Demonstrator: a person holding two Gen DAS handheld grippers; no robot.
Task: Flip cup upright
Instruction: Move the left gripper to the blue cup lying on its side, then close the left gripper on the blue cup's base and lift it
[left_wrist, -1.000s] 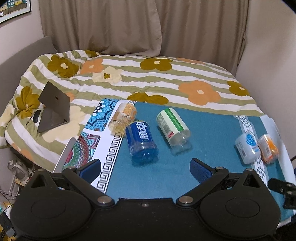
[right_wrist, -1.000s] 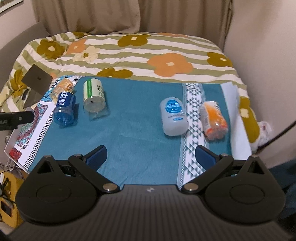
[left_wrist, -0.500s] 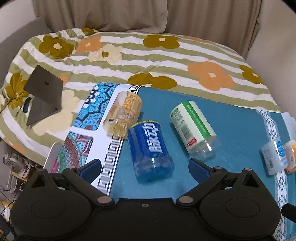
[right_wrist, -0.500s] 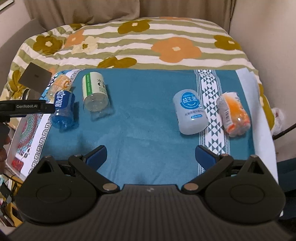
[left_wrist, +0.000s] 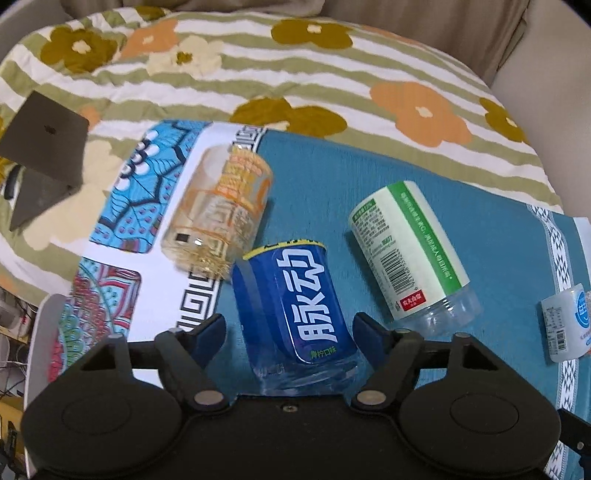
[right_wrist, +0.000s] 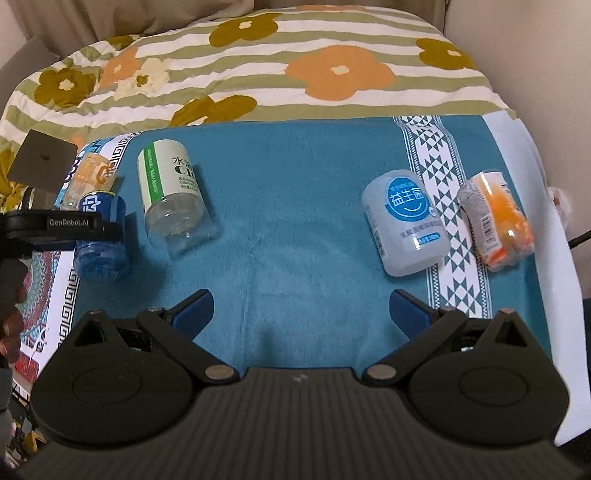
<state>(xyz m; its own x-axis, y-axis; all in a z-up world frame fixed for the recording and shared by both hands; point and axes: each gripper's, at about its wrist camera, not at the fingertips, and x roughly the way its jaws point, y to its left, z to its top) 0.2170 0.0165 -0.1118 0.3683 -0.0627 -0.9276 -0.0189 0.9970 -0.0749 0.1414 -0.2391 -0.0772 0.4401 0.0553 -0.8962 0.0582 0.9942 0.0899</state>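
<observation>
Several cut-bottle cups lie on their sides on a teal cloth (right_wrist: 295, 206). A blue-labelled cup (left_wrist: 299, 310) lies between the open fingers of my left gripper (left_wrist: 290, 328), not gripped; it also shows in the right wrist view (right_wrist: 101, 236). A clear yellow-printed cup (left_wrist: 221, 218) lies to its upper left, a green-and-white cup (left_wrist: 406, 254) to its right. In the right wrist view my right gripper (right_wrist: 301, 306) is open and empty above bare cloth, with a pale blue cup (right_wrist: 404, 229) and an orange cup (right_wrist: 495, 221) ahead to the right.
The cloth lies on a bed with a flowered striped quilt (left_wrist: 295, 66). A patterned mat (left_wrist: 122, 236) runs along the cloth's left side. A dark laptop-like stand (left_wrist: 40, 155) sits at far left. A wall (right_wrist: 546, 55) is close on the right.
My left gripper has moved forward and down until the blue cup sits between its open fingers. My right gripper has edged forward over the cloth, still open.
</observation>
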